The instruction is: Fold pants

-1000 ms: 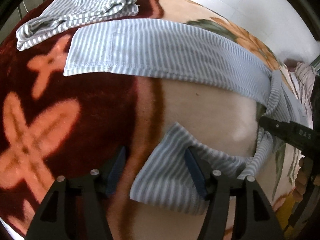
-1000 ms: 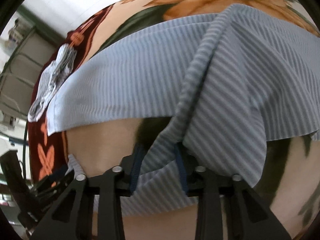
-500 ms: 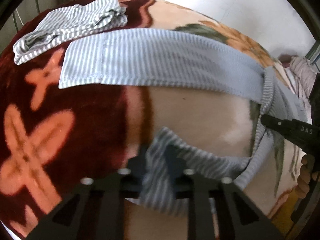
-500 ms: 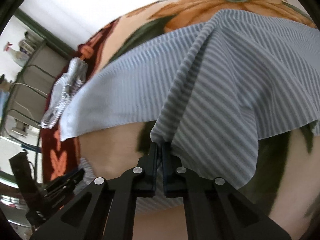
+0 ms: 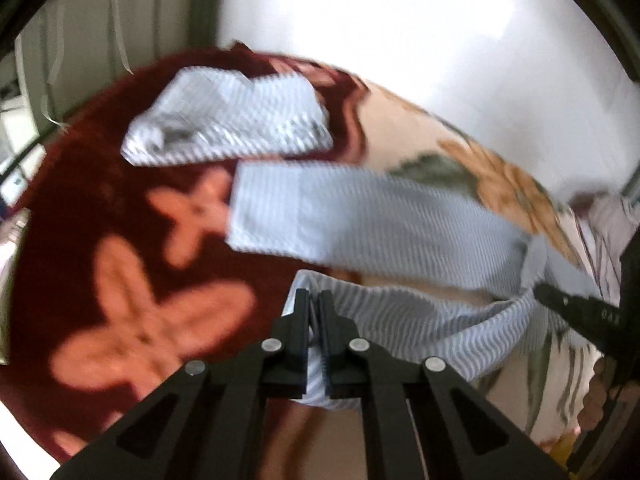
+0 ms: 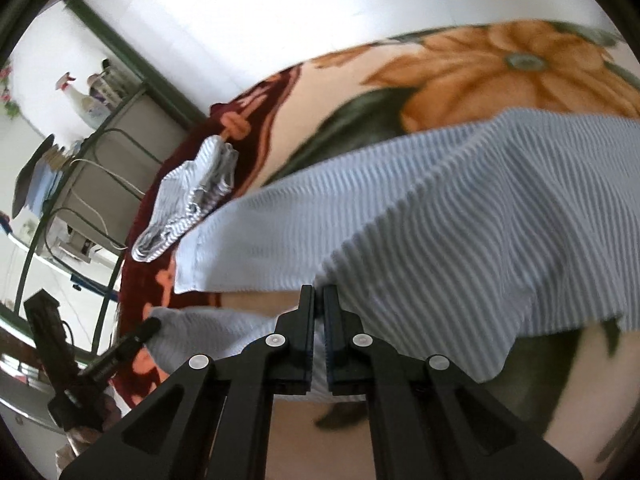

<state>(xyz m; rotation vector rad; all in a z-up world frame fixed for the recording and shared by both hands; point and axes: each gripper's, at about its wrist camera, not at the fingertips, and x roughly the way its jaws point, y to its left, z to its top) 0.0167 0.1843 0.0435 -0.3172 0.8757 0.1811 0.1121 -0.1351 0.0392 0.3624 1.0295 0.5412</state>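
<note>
The left gripper (image 5: 314,300) is clenched on the hem of the nearer leg of the striped pants (image 5: 360,216), the cloth pinched between its jaws and raised off the floral blanket (image 5: 120,280). The right gripper (image 6: 319,296) is likewise clamped on a fold of the same pants near the crotch, the fabric (image 6: 460,208) draped away from its tips. Between the two grips the nearer leg is stretched in a sagging band. Beyond it, the other leg is laid flat across the blanket's middle. Farther still, toward the blanket's far-left corner, a folded striped garment (image 5: 228,120) is seen, just beside that leg's hem.
</note>
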